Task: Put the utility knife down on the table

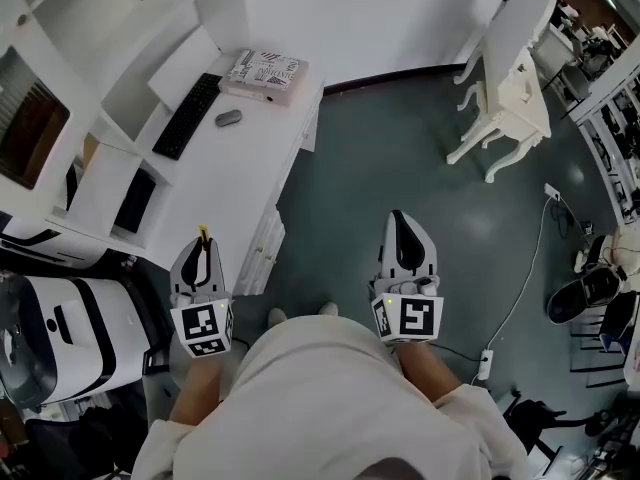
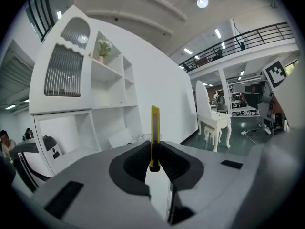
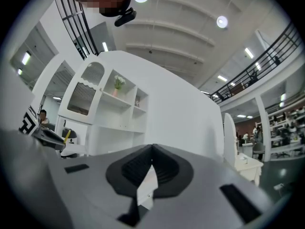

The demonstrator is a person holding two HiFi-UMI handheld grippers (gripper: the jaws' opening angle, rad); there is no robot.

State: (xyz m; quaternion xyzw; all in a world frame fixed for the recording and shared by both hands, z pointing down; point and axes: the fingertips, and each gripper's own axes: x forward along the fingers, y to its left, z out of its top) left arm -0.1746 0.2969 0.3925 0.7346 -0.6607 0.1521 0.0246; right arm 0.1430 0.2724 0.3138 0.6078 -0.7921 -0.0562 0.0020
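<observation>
The left gripper (image 2: 153, 149) pinches the knife (image 2: 155, 137) between its dark pads, and the yellow body stands upright out of the jaws. Its lower end sinks into the pads and cannot be seen, and no blade can be made out at the top. In the head view only a small yellow tip (image 1: 203, 233) shows past the left gripper (image 1: 203, 248), against the near edge of the table (image 1: 235, 183). The knife is held in the air, not lying on the table, and how high it hangs cannot be told. The right gripper (image 3: 152, 149) has its jaws pressed together at the tips with nothing between them. In the head view the right gripper (image 1: 398, 223) is off the table, over the floor (image 1: 380, 148). Both hands are hidden under the marker cubes, and the person (image 1: 330, 398) is cut off at the bottom. On the table, a keyboard (image 1: 187, 115) lies along the left edge, a mouse (image 1: 229, 118) is just beside it, and a book (image 1: 265, 75) sits at the far edge. The table's left side runs under white shelving and out of view. A chair (image 1: 510, 78) stands well apart on the floor.
</observation>
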